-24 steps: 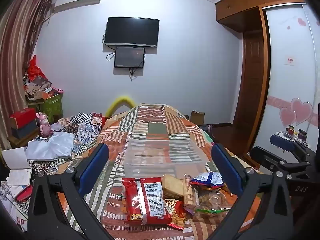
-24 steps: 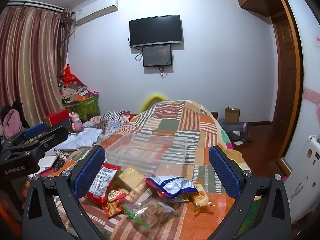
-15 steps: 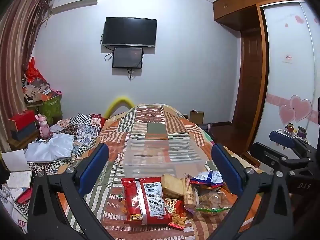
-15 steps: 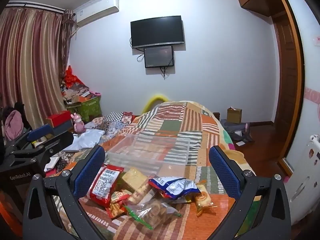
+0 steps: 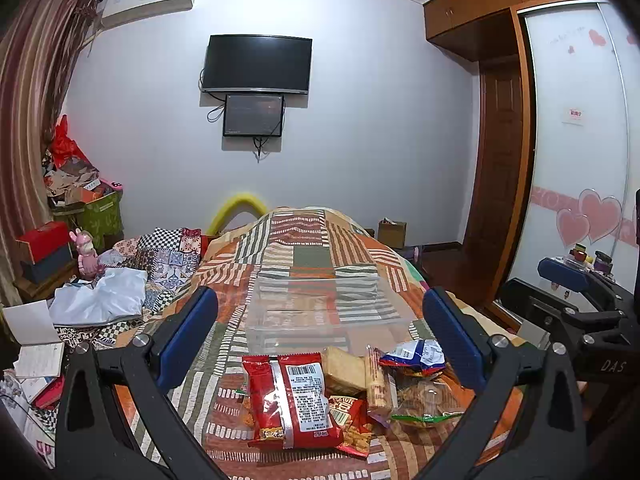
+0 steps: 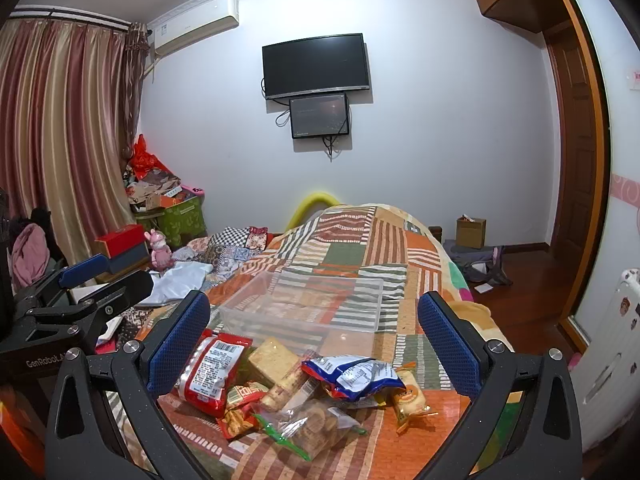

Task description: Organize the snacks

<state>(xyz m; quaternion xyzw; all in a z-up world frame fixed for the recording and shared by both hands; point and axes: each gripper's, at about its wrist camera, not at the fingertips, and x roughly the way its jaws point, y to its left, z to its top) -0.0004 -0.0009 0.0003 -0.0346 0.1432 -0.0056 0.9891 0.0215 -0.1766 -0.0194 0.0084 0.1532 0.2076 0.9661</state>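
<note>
A pile of snacks lies on the patchwork bed cover near me: a red packet (image 5: 292, 398) (image 6: 214, 372), a pale cracker block (image 5: 344, 370) (image 6: 272, 360), a blue-and-white bag (image 5: 416, 356) (image 6: 356, 376), a clear bag of biscuits (image 5: 424, 400) (image 6: 316, 428) and a small orange packet (image 6: 408, 398). A clear plastic box (image 5: 324, 312) (image 6: 308, 304) stands just behind the pile, with nothing in it. My left gripper (image 5: 320, 340) is open above the pile and holds nothing. My right gripper (image 6: 314, 344) is open above the pile and holds nothing.
The bed (image 5: 312, 240) runs away toward the wall with a TV (image 5: 256, 64). White cloth (image 5: 100, 300), papers and boxes clutter the left side. A wardrobe (image 5: 576, 160) and wooden floor (image 6: 528, 280) lie to the right.
Both views have shifted a little; the snacks and the box have not moved. Both grippers stay open.
</note>
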